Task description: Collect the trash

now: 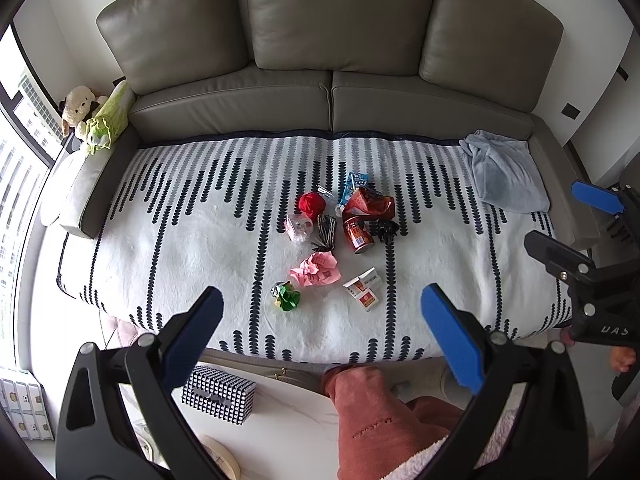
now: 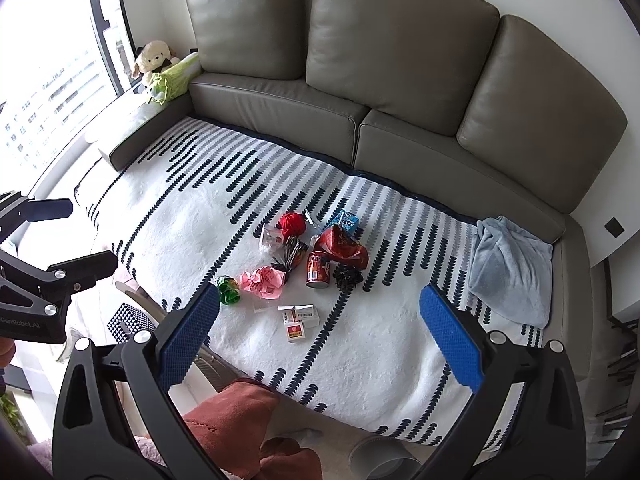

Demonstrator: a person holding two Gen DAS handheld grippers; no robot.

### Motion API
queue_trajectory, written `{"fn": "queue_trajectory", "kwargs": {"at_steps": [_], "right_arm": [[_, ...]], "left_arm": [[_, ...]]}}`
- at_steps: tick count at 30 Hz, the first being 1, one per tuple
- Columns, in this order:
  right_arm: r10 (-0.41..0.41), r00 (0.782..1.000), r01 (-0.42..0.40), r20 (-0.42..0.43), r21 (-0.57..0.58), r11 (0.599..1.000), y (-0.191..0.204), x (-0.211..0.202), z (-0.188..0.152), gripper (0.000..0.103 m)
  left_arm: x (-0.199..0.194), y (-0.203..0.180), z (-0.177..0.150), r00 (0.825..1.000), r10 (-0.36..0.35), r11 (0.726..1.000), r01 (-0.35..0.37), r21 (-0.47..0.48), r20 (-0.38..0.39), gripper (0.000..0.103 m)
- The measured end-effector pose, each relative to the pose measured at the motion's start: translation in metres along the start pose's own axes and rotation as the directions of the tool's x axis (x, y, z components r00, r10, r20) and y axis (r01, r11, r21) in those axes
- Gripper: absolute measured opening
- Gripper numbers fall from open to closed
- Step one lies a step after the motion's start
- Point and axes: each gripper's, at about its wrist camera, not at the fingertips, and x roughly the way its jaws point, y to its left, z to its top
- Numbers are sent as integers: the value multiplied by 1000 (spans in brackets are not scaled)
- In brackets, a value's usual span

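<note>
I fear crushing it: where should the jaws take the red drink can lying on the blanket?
Grip the red drink can across its round sides at mid-body, coming from above: it lies tipped over, open end toward the camera.

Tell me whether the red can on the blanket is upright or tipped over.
Tipped over. The red can lies on its side on the blanket, one round end facing the camera, beside the red wrapper.

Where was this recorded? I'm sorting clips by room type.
Most likely a home living room: a grey-green leather sofa with a white patterned blanket spread over its seat, a cream plush toy dog on the armrest, and a large window looking out on apartment blocks.
</note>
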Motion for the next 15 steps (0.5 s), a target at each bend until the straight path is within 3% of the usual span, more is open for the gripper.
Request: {"fn": "queue_trajectory", "kwargs": {"at_steps": [15], "right_arm": [[36,999,-36,-5,-18,999,6,4,-2,97]], "left_arm": [[2,-4,-5,1000,-6,1000,6,0,-2,99]]}}
